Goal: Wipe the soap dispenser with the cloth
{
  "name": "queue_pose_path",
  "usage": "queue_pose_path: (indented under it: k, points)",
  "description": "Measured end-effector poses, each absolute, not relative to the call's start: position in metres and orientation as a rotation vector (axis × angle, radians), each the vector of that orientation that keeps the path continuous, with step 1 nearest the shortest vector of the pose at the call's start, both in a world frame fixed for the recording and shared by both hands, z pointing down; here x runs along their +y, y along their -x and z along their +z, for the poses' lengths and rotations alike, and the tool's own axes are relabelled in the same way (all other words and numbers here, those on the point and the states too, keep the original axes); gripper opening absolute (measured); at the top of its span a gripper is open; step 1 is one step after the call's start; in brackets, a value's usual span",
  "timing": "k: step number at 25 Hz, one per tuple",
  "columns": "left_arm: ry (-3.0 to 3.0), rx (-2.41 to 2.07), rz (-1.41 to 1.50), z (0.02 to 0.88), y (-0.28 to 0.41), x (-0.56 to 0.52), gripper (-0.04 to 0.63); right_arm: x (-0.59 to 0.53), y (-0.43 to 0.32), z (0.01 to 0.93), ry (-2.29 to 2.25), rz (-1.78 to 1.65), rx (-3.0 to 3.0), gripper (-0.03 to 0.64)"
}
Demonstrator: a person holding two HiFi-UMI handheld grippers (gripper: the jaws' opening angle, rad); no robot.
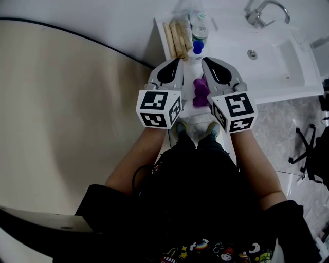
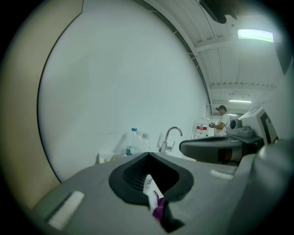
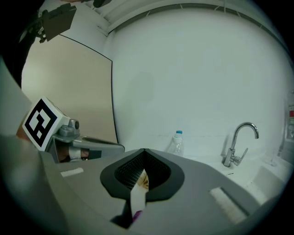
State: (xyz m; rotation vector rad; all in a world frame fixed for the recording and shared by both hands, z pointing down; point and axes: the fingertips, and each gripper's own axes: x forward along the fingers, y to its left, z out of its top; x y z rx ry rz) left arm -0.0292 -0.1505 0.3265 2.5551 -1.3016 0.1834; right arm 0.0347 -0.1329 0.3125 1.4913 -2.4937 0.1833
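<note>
Cloth (image 1: 200,92), purple and bunched, hangs between my two hand-held grippers. It is near the left end of the table (image 1: 290,88), on my side of the bottles (image 1: 199,31).

My left hand-held gripper (image 2: 149,170) is closed. In its own view the pads meet on a thin white printed strip, with purple cloth (image 2: 158,207) bulging out just under it. My right hand-held gripper (image 3: 142,167) reads the same way: jaws fully together on a white strip, with a bit of purple (image 3: 136,215) at the bottom. So both are gripping the cloth. Whether the white strip is its label or a separate thing, I cannot tell. From the head view the two point inward toward each other, tips near together.

I cannot pick out the soap dispenser with certainty.

The bottles stand at the table's back edge near the left corner, against the wall. One is clear with a blue cap. Just left of them, along the left edge, lies a tan stack (image 1: 179,37). The tap (image 1: 264,13) rises from the back edge further right, over the basin (image 1: 270,56). Both gripper views show bottles and tap ahead of the jaws, well apart from them. In the left gripper view a person (image 2: 223,120) in a white top stands far off past the tap.
</note>
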Motion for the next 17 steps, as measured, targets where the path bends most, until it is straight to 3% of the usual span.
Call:
queue_pose_path:
  k: [17]
  points:
    - [-2.528, -1.295, 0.169, 0.332, 0.019, -0.144, 0.000, -0.125, -0.051, 0.332, -1.471, 0.245, -2.438, 0.025]
